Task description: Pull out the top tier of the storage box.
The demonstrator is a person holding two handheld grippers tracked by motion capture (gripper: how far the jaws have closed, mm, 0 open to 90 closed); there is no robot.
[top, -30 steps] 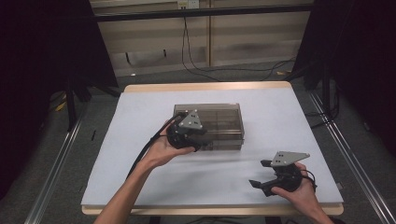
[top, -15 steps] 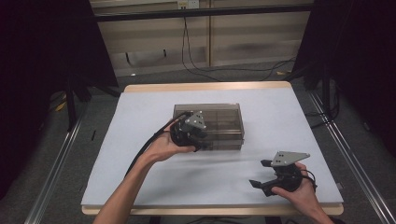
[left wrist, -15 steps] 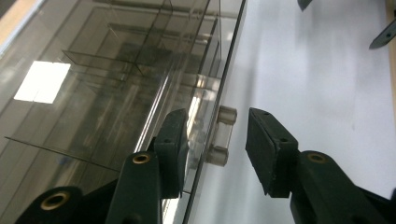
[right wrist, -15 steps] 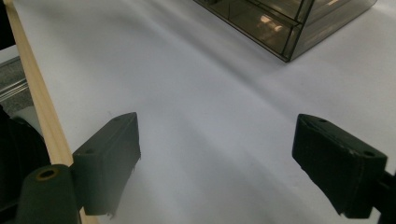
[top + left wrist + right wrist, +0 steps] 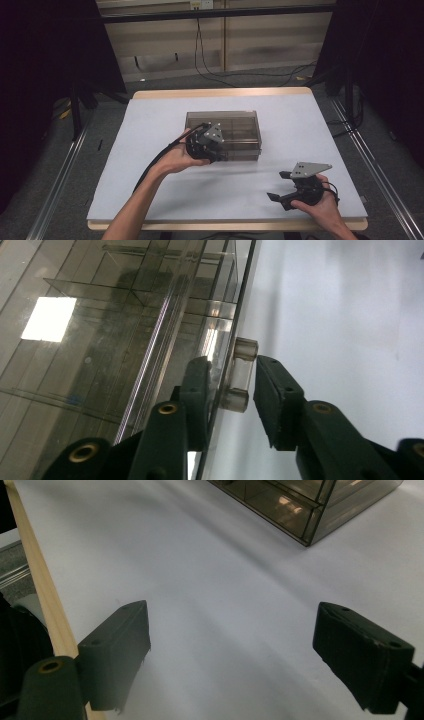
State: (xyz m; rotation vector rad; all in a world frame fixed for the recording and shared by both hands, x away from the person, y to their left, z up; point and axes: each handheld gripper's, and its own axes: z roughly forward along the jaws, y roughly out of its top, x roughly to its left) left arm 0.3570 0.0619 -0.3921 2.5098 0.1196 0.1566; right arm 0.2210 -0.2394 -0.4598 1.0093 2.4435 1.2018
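A smoky see-through box (image 5: 235, 131) with inner compartments stands at the middle of the white table (image 5: 150, 150). My left gripper (image 5: 219, 150) is at the box's front face. In the left gripper view its jaws (image 5: 231, 390) sit on both sides of a small clear handle (image 5: 241, 374) on the front wall, closed against it. My right gripper (image 5: 278, 186) rests near the table's front right edge, wide open, with nothing between its fingers (image 5: 232, 645). A corner of the box (image 5: 300, 510) lies far ahead of it.
The table has a wooden rim (image 5: 220, 93) and a wooden front edge (image 5: 35, 580) close to my right gripper. Cables (image 5: 210, 55) hang on the wall behind. Metal rails (image 5: 65, 170) run along the floor on both sides.
My left gripper has shifted slightly to the right along the box's front and settled on the handle. The right gripper and the box have not moved.
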